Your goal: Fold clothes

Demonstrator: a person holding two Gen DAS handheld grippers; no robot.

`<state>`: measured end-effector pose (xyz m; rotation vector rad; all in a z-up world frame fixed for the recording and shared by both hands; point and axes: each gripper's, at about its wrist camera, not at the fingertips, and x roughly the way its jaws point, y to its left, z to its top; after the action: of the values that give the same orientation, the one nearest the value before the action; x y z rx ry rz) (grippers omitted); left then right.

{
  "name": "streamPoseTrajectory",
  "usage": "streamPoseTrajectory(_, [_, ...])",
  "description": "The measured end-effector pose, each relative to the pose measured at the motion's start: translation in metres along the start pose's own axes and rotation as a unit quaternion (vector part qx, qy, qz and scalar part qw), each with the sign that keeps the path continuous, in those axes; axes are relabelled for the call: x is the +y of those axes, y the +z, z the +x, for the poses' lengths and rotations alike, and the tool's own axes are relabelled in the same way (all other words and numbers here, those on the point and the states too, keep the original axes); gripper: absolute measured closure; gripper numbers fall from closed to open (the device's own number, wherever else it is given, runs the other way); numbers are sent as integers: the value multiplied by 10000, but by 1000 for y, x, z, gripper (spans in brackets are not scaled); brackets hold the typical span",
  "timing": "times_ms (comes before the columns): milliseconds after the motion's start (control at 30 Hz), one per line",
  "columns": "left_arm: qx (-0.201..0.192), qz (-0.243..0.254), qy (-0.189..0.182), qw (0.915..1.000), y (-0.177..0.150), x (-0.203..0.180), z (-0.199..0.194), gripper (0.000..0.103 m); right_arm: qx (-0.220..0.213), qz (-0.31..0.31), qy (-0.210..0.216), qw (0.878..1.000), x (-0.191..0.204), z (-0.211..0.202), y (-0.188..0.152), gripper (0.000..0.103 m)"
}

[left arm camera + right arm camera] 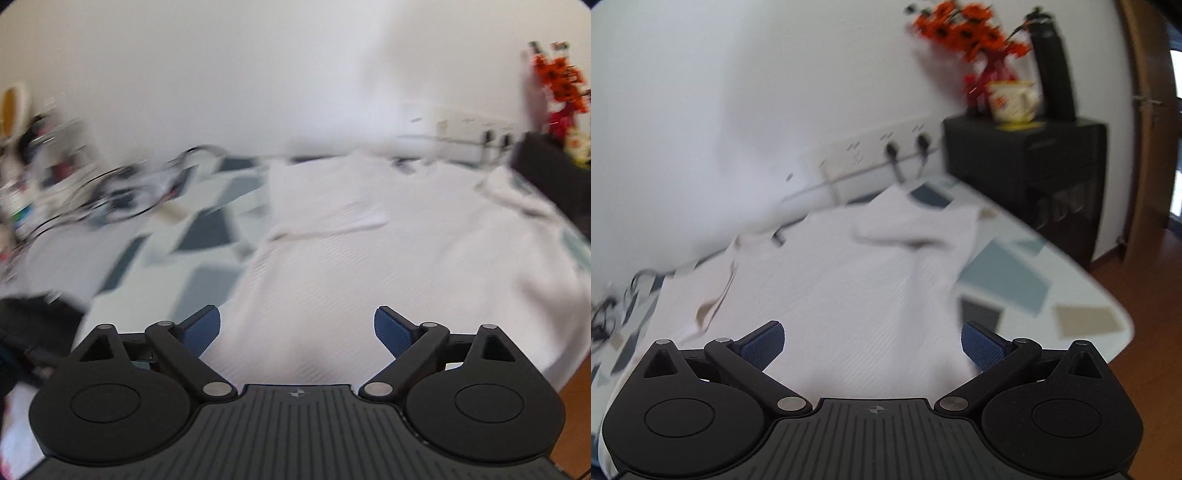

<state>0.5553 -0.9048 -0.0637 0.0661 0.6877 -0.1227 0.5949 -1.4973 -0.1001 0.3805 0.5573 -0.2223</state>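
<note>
A white garment [369, 258] lies spread over the patterned table [207, 229], with a folded-over part toward its far side. My left gripper [297, 330] hovers open above the garment's near part, nothing between its blue pads. In the right wrist view the same white garment [857, 288] covers the table [1008, 273], a sleeve-like fold [916, 225] lying at the far end. My right gripper [873, 347] is open over the garment's near edge and holds nothing. Both views are blurred by motion.
A black box [1030, 162] stands at the table's far right, carrying orange flowers [964, 29], a mug [1012, 99] and a dark bottle [1054, 70]. Wall sockets with plugs [905, 147] sit behind. Cables and clutter [122, 188] crowd the table's left. Wooden floor [1145, 280] lies right.
</note>
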Motion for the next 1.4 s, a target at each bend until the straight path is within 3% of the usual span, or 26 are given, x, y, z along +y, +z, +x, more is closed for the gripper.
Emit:
streamPoseTrajectory(167, [19,391,-588,9975,26,-58,30,3,-334,702,-204,9968,-78,-43,16,3])
streamPoseTrajectory(333, [330,802,-989,9913,25,-92,70,3,-27,1100,-531,9925,-130,-49,-16,32])
streamPoseTrajectory(467, [633,1157,-1143,9847,24,-97,106,3,18,1457,-674,9870,-139,-34,-56,40])
streamPoseTrajectory(600, [994,1592,-1123,9758,22,-97,138,3,27,1805,-387,9828,-122,-22,-112,38])
streamPoseTrajectory(667, [1117,1673,-1052,9739,23,-99,150,3,25,1549,-230,9877,-107,-17,-134,25])
streamPoseTrajectory(733, [1232,1708,-976,9727,25,-101,161,3,19,1258,-103,9920,-92,-11,-155,21])
streamPoseTrajectory(900, [1435,1738,-905,9701,23,-109,172,3,-83,1442,-90,9895,-83,15,-177,24])
streamPoseTrajectory(1000, [1550,1751,-871,9684,21,-114,178,3,-207,2115,260,9768,-90,20,-176,33])
streamPoseTrajectory(1033, [1589,1755,-860,9678,21,-116,180,3,-124,2346,453,9710,-95,23,-173,46])
streamPoseTrajectory(1067, [1628,1768,-826,9672,20,-117,181,3,-46,2524,611,9657,-99,24,-170,53])
streamPoseTrajectory(1100, [1663,1766,-788,9669,18,-118,183,3,-1,2429,576,9683,-100,20,-167,56])
streamPoseTrajectory(1133, [1692,1737,-770,9671,16,-118,184,3,45,2333,541,9709,-100,16,-163,68])
streamPoseTrajectory(1167, [1709,1689,-769,9676,15,-117,184,3,90,2237,506,9733,-100,12,-159,88])
streamPoseTrajectory(1200, [1713,1619,-789,9686,15,-115,185,3,135,2141,471,9756,-100,8,-156,94])
streamPoseTrajectory(1400, [1771,1284,-942,9712,16,-110,191,0,273,1707,-52,9849,-102,-17,-137,94])
